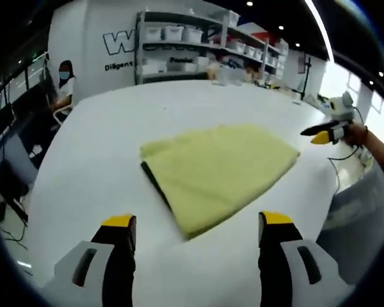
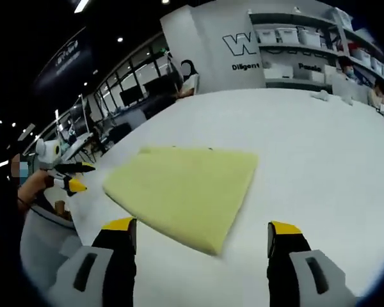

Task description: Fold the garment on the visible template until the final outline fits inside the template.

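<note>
On the white table (image 1: pixel 83 160), a folded yellow garment (image 1: pixel 217 169); both grippers (image 1: pixel 198 233) (image 2: pixel 201 236) spread, empty.

A dark strip (image 1: pixel 155 184) showed beneath the folded yellow garment (image 1: pixel 221 169), mostly covered; the wall lettering (image 1: pixel 118 43) was cut off by shelving (image 1: pixel 205 45).
</note>
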The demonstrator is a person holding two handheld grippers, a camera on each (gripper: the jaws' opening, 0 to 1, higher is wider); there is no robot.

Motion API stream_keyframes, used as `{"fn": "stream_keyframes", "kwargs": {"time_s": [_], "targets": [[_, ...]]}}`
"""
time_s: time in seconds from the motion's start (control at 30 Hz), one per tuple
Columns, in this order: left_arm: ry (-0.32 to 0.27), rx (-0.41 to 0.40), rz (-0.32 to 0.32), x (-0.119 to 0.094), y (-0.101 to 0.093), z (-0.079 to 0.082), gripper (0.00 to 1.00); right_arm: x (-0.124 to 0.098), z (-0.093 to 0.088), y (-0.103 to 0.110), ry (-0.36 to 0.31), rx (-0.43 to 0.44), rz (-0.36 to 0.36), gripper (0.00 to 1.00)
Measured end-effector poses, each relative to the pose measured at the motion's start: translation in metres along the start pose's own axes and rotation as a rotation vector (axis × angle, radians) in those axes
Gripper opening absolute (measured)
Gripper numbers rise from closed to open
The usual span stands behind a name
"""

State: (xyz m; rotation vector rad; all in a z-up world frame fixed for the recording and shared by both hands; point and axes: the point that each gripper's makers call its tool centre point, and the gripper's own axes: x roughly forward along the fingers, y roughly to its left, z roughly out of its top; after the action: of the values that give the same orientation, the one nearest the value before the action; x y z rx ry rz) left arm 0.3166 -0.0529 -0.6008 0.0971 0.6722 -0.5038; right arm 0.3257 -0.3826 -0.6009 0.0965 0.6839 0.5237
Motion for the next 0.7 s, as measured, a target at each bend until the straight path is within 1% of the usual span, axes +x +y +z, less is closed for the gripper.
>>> {"fn": "stream_keyframes", "kwargs": {"time_s": [0.13,0.23,0.33,0.43,0.57,0.7], "targets": [[-0.027,-0.002,0.017,-0.010,-0.005,0.008,0.92,-0.011,0.008,0.009,-0.020,-0.016,-0.007,0.98],[-0.043,0.002,0.026,-0.016,-0.008,0.013,0.93,-0.017,0.010,0.018,-0.018,-0.024,0.004,0.99],[-0.048,0.011,0.041,-0.021,-0.009,0.017,0.98,-0.022,0.009,0.025,0.006,-0.050,0.001,0.99],[-0.056,0.008,0.030,-0.024,-0.013,0.019,0.99,-0.028,0.010,0.033,0.006,-0.078,0.004,0.99],[-0.050,0.003,0.026,-0.026,-0.016,0.017,0.99,-0.033,0.007,0.040,0.019,-0.091,0.008,0.99],[-0.044,-0.013,0.011,-0.027,-0.019,0.013,0.99,-0.036,0.002,0.042,0.038,-0.106,-0.008,0.99]]}}
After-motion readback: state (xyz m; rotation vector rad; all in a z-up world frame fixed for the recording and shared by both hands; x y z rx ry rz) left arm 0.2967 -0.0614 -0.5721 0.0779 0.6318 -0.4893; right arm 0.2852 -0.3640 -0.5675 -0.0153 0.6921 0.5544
